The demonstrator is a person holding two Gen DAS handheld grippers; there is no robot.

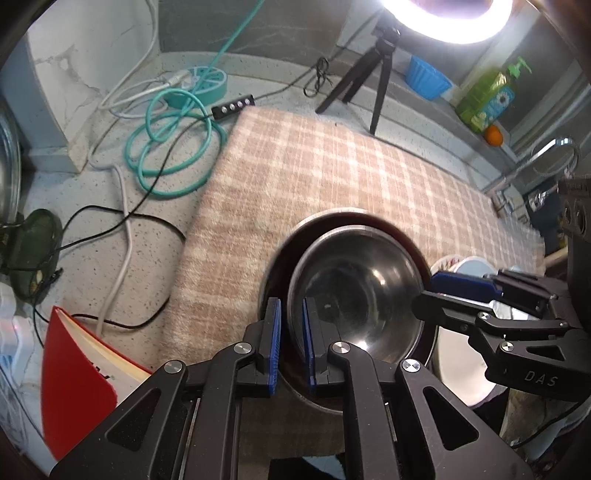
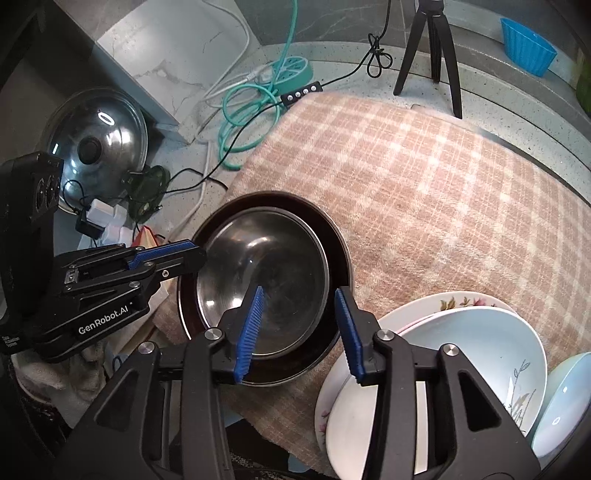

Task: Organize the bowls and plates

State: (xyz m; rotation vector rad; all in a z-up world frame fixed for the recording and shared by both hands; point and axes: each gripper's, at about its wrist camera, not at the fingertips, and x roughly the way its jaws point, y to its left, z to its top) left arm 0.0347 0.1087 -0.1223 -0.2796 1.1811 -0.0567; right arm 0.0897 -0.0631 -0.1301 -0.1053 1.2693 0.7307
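While the left hand-held gripper (image 1: 291, 347) sits clamped on the near-left rim of the steel bowl (image 1: 354, 291), its blue pads pinching the wall from inside and outside, the right hand-held gripper (image 2: 300, 334) has its jaws apart, straddling the right side of the same bowl's rim with no pad pressing on it. No earlier frame to compare. Steel bowl is nested inside a dark bowl (image 2: 341, 240), both upright on the checked cloth (image 2: 443, 192) that covers the bench (image 1: 122, 229). Just to the right of that pair sits a stack of crockery: a floral plate (image 2: 465, 301) at the bottom, a pale blue bowl (image 2: 480, 354) tilted on it, and another pale blue bowl (image 2: 565, 398) at the frame edge, touching the stack. Off the cloth on the left: teal cable coil (image 1: 173, 147), black cable (image 1: 110, 229), red-covered book (image 1: 77, 376), steel pot lid (image 2: 99, 140) leaning near the wall. At the back: black tripod (image 1: 365, 81) under a ring light (image 1: 447, 22), blue ribbed tub (image 1: 426, 77), green soap bottle (image 1: 487, 96), an orange (image 1: 494, 136), tap (image 1: 535, 158) far right
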